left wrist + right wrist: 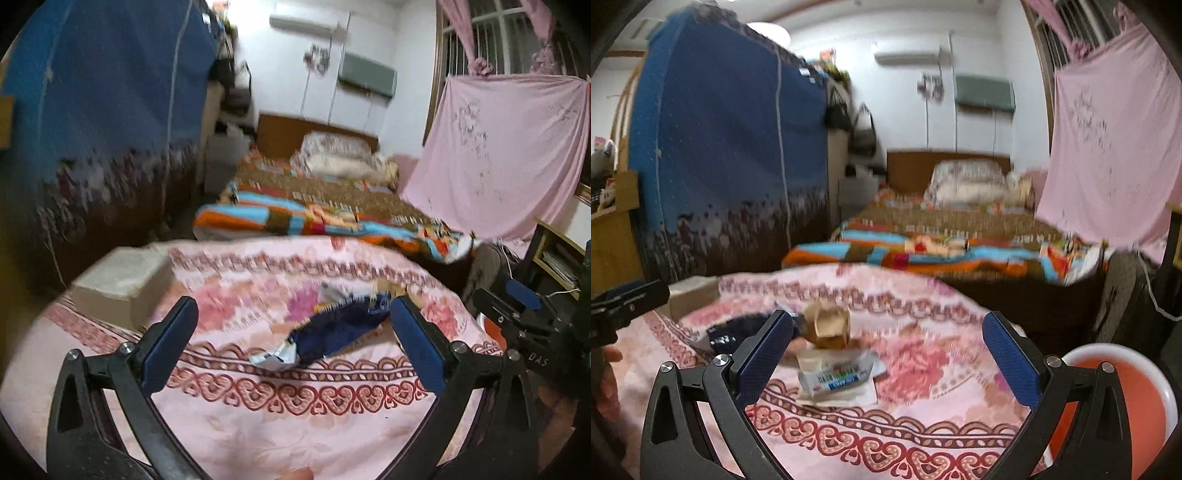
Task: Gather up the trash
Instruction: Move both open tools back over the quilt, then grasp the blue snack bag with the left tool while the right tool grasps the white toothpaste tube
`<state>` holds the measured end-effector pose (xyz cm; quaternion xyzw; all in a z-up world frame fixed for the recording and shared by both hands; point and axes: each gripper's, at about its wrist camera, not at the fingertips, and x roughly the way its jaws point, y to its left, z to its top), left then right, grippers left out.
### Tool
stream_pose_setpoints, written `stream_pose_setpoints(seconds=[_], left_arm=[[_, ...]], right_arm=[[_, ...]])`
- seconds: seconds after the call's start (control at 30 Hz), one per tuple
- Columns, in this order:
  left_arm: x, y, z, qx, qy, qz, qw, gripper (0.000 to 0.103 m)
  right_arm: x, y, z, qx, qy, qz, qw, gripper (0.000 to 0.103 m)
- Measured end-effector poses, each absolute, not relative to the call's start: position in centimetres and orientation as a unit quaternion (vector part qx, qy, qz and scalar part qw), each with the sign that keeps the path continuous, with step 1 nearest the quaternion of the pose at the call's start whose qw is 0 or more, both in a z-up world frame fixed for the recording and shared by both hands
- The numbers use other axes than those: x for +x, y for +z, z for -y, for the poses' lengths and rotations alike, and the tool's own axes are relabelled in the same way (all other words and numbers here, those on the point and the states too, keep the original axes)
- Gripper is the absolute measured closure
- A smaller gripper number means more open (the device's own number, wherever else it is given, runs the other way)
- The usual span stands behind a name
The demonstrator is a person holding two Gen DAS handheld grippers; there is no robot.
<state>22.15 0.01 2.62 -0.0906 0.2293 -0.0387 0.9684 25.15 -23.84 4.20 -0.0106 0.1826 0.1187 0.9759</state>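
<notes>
Both views blurred, so little text reads. Left gripper (293,314) open wide, nothing between its blue pads, hovering over a pink floral cloth (280,417) w/ a red heart-scroll border covering the worktop. Dark navy wrapper (332,328) lies on the cloth just ahead of the left gripper, crumpled, silver foil end toward the camera; print on it too smeared to read. Right gripper (888,328) also open, empty. In right wrist view the trash sits in a loose cluster between and ahead of its fingers: brown torn carton (829,325) behind, a white packet (834,380) w/ a blue label strip in front of it resting on white paper, navy wrapper at far left beside the left finger. Blue strip carries white lettering, not legible; red characters above it also too blurred. Orange bin (1123,406) w/ white rim at lower right, just beside the right gripper's right finger. Only clear writing: "DAS" on the black body of the right gripper seen at the right edge of left wrist view. Grey box (118,284) sits on the cloth's far left corner. Striped bed (314,206) lies beyond.
</notes>
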Motion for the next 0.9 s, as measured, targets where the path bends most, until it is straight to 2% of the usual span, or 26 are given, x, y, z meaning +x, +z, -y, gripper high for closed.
stream_pose_setpoints(seconds=[0.1,0.17,0.3,0.37,0.43,0.57,0.63,0.7,0.9], left_arm=[[24.1,1.7,0.2,-0.097,-0.053,-0.277,0.955,0.023],[25.3,0.9,0.4,-0.096,-0.063,-0.308,0.944,0.037],[27.1,-0.4,0.9,-0.094,-0.082,-0.358,0.925,0.055],[27.6,-1.1,1.1,-0.091,-0.086,-0.381,0.916,0.076],[27.9,-1.7,1.4,-0.083,-0.08,-0.404,0.907,0.089],[27.3,-1.7,1.5,-0.078,-0.08,-0.414,0.904,0.093],[26.9,-1.9,1.4,-0.092,-0.083,-0.424,0.897,0.093],[26.5,-1.9,1.0,-0.119,-0.085,-0.43,0.891,0.094],[25.2,-2.3,0.7,-0.172,-0.07,-0.419,0.889,0.094]], right_arm=[[25.8,3.7,24.0,-0.003,0.121,-0.205,0.971,0.0],[26.2,3.4,24.0,-0.002,0.123,-0.216,0.969,0.0],[27.1,2.8,23.7,-0.005,0.131,-0.245,0.961,0.0],[27.7,2.5,23.3,-0.009,0.14,-0.263,0.955,0.0],[28.4,2.0,22.8,-0.016,0.148,-0.285,0.947,0.0],[29.0,1.3,22.0,-0.027,0.168,-0.314,0.934,0.004],[29.3,0.9,21.7,-0.03,0.177,-0.326,0.928,0.016],[29.5,0.6,21.5,-0.031,0.185,-0.337,0.923,0.022],[29.9,-0.1,20.9,-0.032,0.205,-0.364,0.908,0.032]])
